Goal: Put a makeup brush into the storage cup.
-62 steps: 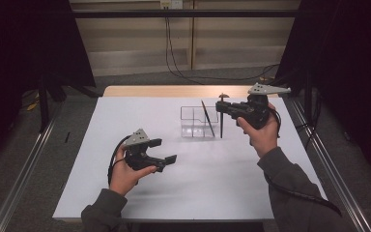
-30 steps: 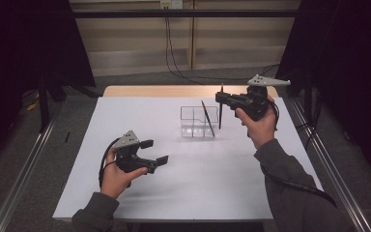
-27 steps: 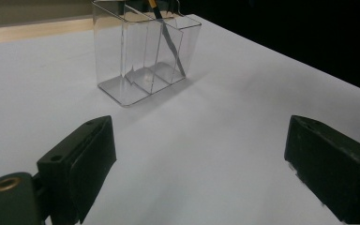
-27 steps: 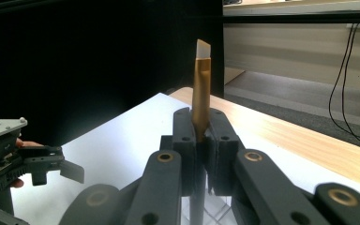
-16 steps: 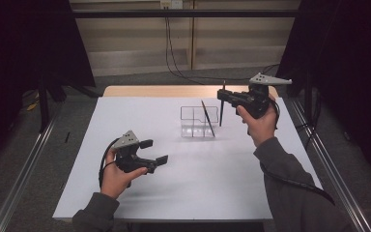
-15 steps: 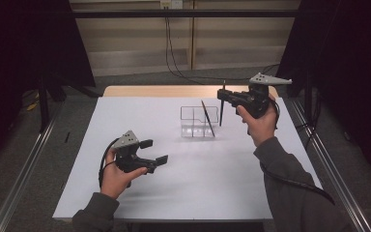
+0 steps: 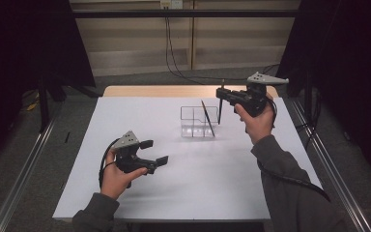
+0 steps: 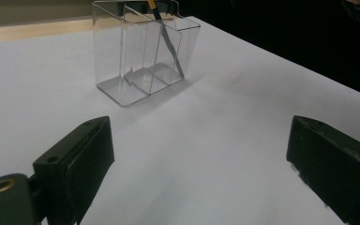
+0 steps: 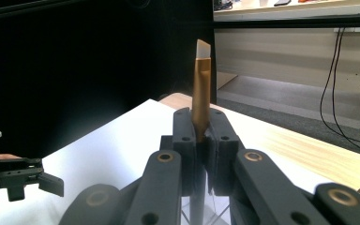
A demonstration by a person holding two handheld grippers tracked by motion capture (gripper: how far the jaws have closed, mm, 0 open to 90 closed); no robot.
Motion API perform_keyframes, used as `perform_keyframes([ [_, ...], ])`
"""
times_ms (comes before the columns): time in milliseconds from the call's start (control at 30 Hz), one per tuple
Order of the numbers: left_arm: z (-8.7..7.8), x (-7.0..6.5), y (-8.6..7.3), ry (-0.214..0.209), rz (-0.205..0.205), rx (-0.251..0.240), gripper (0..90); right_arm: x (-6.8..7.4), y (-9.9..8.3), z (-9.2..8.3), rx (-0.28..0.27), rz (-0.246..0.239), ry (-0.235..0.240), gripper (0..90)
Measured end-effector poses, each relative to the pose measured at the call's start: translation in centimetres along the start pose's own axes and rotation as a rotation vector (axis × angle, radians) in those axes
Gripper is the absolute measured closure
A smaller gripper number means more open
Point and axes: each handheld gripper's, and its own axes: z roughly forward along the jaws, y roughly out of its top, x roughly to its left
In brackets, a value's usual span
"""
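High view has my right gripper [image 7: 221, 93] pinching a gold-handled pen [image 7: 220, 110] upright just above the clear organizer's [image 7: 199, 122] right end on the white bench [image 7: 125, 121]; my left gripper [image 7: 153, 152] hovers with jaws spread, nothing between them.

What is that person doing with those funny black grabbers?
A person holds a pair of tongs in each hand at a white table. The right tongs are shut on a gold-ferruled brush, held upright over the clear plastic organizer, above its right end. Another brush already leans inside one compartment. The left tongs are open, holding nothing, low over the table away from the organizer.
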Motion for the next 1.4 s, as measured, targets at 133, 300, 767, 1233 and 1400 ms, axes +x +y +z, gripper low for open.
perform_keyframes([
  [133,-0.1,0.0,0.1,-0.001,0.010,-0.004,5.9,-0.1,0.0,0.3,-0.007,0.004,0.001,84.7],
  [300,-0.3,0.1,0.2,0.000,0.013,-0.012,4.1,-0.2,0.0,0.6,-0.012,0.001,0.000,84.7],
  [767,-0.5,0.1,0.0,-0.020,0.049,0.005,0.6,-0.4,0.1,1.3,-0.020,0.000,-0.008,84.7],
  [1233,-0.5,0.0,-0.2,-0.044,0.059,0.017,0.5,-0.6,-0.1,1.7,-0.029,0.001,-0.016,84.7],
  [1400,-0.5,-0.1,-0.2,-0.044,0.056,0.017,0.5,-0.5,-0.2,2.2,-0.024,-0.003,-0.021,84.7],
])
